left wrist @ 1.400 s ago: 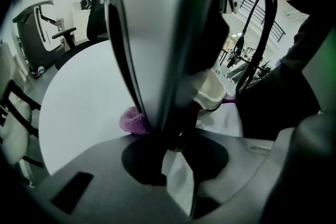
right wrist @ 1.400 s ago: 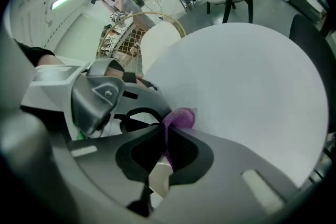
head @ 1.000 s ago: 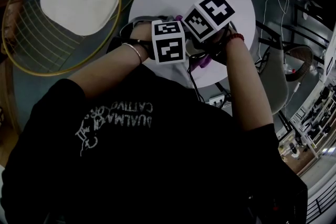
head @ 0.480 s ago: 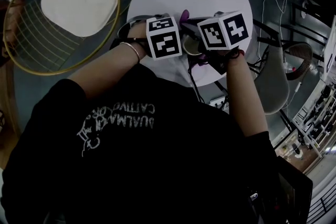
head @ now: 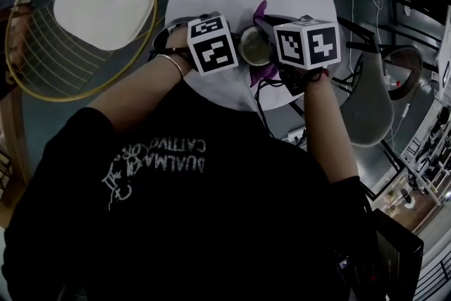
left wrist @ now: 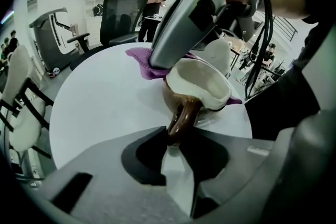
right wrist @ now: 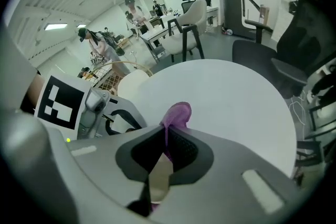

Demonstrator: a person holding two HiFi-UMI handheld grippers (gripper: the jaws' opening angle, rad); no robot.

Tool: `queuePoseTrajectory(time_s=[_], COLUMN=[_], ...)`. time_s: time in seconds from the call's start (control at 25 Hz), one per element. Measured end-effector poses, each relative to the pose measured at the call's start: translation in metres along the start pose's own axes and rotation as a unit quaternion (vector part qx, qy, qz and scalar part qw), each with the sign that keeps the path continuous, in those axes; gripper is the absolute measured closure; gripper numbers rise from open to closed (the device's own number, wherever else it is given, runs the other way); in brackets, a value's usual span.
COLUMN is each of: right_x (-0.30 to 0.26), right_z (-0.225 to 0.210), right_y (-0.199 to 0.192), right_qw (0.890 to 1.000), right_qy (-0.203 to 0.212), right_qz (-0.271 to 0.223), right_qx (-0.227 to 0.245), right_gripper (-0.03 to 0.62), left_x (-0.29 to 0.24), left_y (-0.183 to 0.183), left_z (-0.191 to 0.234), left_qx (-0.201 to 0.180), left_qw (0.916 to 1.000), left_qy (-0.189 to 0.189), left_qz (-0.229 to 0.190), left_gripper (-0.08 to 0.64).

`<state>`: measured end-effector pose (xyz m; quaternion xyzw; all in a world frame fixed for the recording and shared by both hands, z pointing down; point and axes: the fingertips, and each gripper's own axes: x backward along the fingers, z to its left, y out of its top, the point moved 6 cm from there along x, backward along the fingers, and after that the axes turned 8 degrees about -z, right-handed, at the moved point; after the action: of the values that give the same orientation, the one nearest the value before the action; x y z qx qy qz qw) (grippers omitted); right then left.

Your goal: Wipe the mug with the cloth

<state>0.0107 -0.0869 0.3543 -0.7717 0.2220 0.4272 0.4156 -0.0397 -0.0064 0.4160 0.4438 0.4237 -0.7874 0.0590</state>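
A brown mug [left wrist: 197,81] with a cream inside stands tilted over the round white table [left wrist: 100,102]. My left gripper [left wrist: 176,140] is shut on its handle [left wrist: 181,120]. In the head view the mug's mouth [head: 254,46] shows between the two marker cubes, the left one [head: 211,44] and the right one [head: 307,44]. My right gripper [right wrist: 165,136] is shut on the purple cloth [right wrist: 177,114], which bunches up past its jaws. In the left gripper view the right gripper's grey body [left wrist: 184,23] presses the cloth [left wrist: 140,57] against the mug's far side.
A gold wire chair with a white cushion [head: 106,0] stands left of the table. A grey chair [head: 370,109] and cables [head: 264,113] are at the right. Office chairs [left wrist: 121,13] and people stand in the background.
The right gripper has swung to the right, away from the left cube, and the mug's mouth and the purple cloth now show between them. The left gripper has stayed put.
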Motion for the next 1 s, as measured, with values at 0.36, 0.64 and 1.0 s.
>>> queuePoseTrajectory(time_s=[0.36, 0.64, 1.0], right_x=[0.019, 0.034, 0.037], right_z=[-0.03, -0.041, -0.036], right_y=[-0.024, -0.056, -0.101], right_qw=[0.996, 0.989, 0.978], right_qy=[-0.081, -0.091, -0.068], right_qz=[-0.039, -0.087, -0.119], right_qx=[-0.018, -0.077, -0.156], right_gripper=[0.569, 0.571, 0.571], left_x=[-0.004, -0.003, 0.004], left_y=[-0.001, 0.001, 0.0], left_z=[-0.002, -0.009, -0.005], left_qx=[0.016, 0.015, 0.026], left_qw=[0.9997, 0.9991, 0.9977], left_qy=[0.018, 0.039, 0.06], left_qz=[-0.006, 0.008, 0.017], left_gripper=[0.486, 0.483, 0.48])
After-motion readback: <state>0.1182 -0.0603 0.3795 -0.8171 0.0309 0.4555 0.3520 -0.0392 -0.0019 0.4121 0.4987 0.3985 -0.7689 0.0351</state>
